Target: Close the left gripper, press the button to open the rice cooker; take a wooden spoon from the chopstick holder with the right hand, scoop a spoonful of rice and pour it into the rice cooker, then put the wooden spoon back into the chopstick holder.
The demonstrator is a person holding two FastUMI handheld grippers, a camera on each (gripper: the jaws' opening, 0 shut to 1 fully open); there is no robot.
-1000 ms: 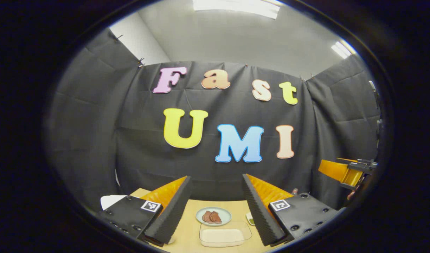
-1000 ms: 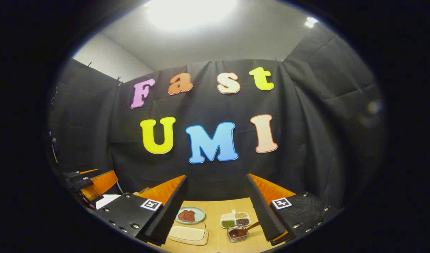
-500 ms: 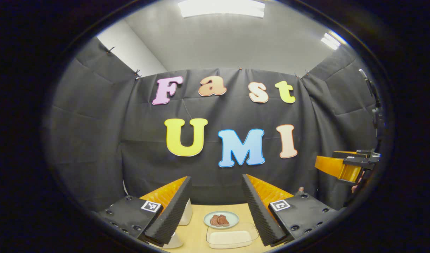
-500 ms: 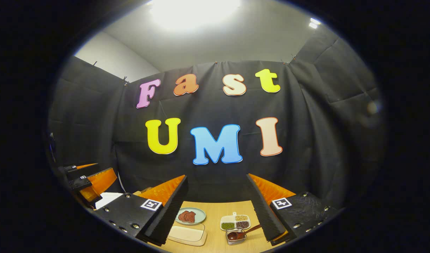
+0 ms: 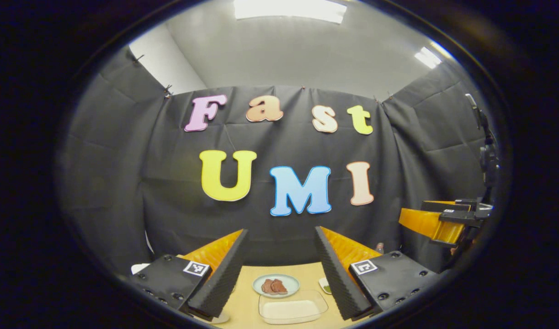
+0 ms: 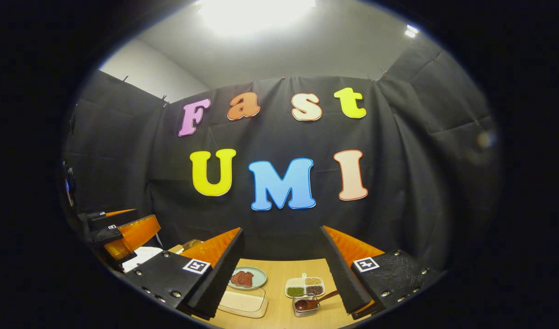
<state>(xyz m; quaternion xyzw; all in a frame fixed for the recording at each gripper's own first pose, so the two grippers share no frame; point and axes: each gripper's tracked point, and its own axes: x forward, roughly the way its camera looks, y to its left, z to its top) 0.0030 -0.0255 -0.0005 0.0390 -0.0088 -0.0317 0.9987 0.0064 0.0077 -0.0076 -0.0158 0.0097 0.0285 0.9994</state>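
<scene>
— Jaws on both sides? Left gripper (image 5: pixel 279 274) spread wide, holding nothing; right gripper (image 6: pixel 281 274) likewise.

— Where's the wooden spoon (image 6: pixel 316 300)?

— Lying in its holder (image 6: pixel 305 306) on the counter (image 6: pixel 279 274), just beside the grain dish (image 6: pixel 305 286), right of the rice tray (image 6: pixel 242 302). Both grippers hang high, probably just lining up; nothing begun.

Both grippers hang above the wooden table (image 6: pixel 279 274). Below, a plate of meat (image 6: pixel 245 278), a clear rice container (image 6: pixel 242 302), a divided bean dish (image 6: pixel 306 286) and the spoon holder (image 6: pixel 306 305) crowd its middle.
</scene>
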